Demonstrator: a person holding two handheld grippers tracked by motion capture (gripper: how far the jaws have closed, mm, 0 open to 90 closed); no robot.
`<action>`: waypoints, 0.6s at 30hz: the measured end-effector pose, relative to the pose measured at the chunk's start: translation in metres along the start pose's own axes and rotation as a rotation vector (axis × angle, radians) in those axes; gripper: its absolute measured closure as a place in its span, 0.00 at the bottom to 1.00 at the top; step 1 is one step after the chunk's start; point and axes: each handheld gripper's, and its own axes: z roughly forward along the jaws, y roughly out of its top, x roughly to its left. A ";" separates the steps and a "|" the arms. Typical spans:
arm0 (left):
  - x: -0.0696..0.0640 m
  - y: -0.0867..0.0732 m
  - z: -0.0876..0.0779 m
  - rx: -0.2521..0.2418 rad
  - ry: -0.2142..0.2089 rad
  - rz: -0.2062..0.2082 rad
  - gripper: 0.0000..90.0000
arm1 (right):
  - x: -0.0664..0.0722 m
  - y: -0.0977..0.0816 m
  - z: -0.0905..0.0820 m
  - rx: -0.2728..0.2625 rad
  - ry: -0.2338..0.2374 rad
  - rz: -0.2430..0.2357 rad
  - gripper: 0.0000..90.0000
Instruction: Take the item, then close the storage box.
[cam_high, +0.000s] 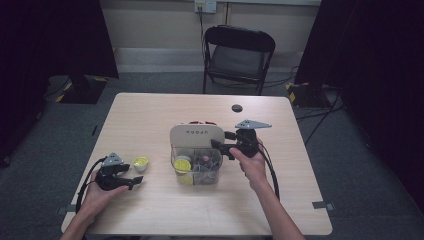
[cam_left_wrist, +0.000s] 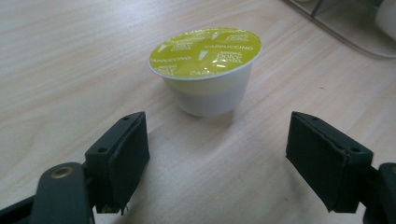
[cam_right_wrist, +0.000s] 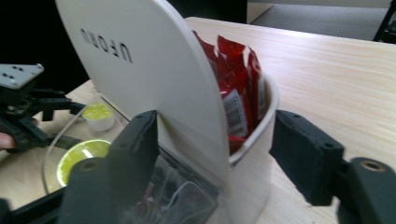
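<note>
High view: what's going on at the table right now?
A person works with a tool in each hand. The left tool sits open on the table, its jaws apart just short of a yellow-lidded cappuccino capsule that stands upright and untouched. The right tool straddles the beige organiser: one jaw lies against its tall panel, the other stands off the curved rear wall, behind which red sachets stand. More capsules lie in the clear front bin.
</note>
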 end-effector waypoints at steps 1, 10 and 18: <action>-0.002 -0.001 0.001 -0.007 0.021 0.028 0.23 | 0.001 0.001 -0.001 -0.002 0.003 -0.001 0.37; -0.004 0.000 0.003 0.006 0.044 0.043 0.22 | 0.011 0.012 -0.007 -0.046 0.050 -0.008 0.49; -0.005 0.000 0.003 0.004 0.039 0.037 0.21 | 0.015 0.012 -0.008 -0.058 0.059 -0.005 0.52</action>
